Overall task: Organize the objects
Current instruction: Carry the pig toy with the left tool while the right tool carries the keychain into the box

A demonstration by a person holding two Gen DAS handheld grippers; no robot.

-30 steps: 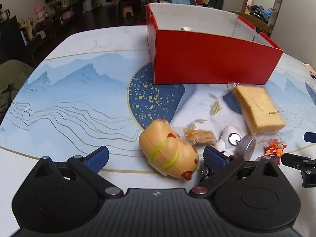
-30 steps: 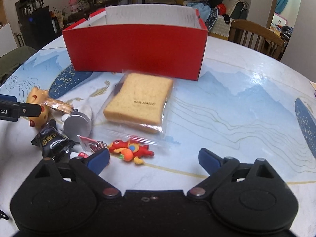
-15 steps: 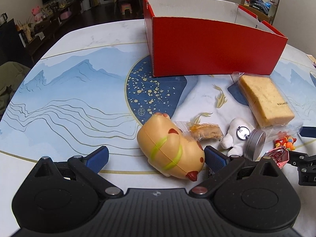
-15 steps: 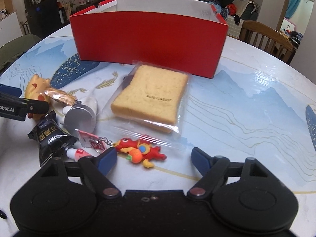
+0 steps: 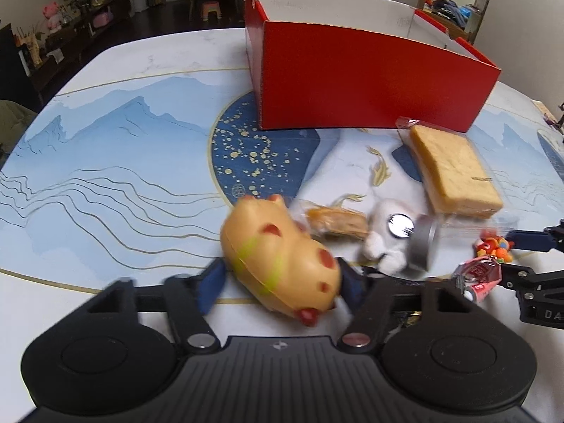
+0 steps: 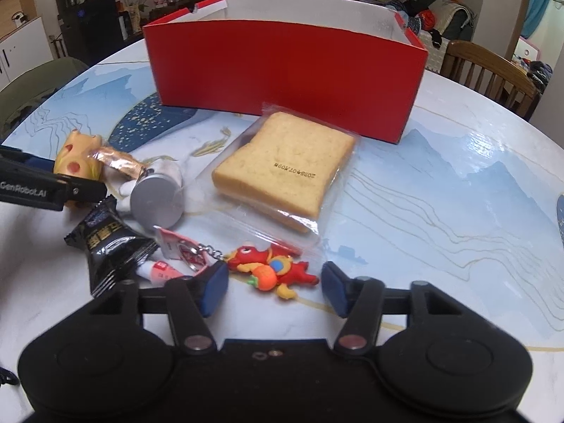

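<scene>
**Two grips forming in front of the red box**

1. Left side. The left gripper (image 5: 282, 283) had just been closing, and its blue pads now pressed both flanks of the yellow toy (image 5: 282, 264), which lay at the near left of the clutter on the table (image 5: 105, 162). Blur hid the exact contact. The toy looked like a smooth, rounded, hollow shell: probably light and stiff, but apt to slip or roll out of a two-point hold. The hold across its broad middle appeared the safest one.

2. Right side. The right gripper (image 6: 275, 285) had also been closing. The red figurine (image 6: 273, 268) lay flat between its jaws, with gaps still visible at both pads, so it was not yet clamped. It seemed small, light and rubbery; its thin limbs would flex, so the body was the better hold. A keyring chain (image 6: 211, 250) ran from its head to the tag (image 6: 183, 246) and could drag.

3. Clearance. The red box (image 6: 282, 70) stood open-topped beyond the bagged bread (image 6: 285, 172); its tall near wall required a lift over the rim. The table to the right was bare, with its edge well off.
</scene>
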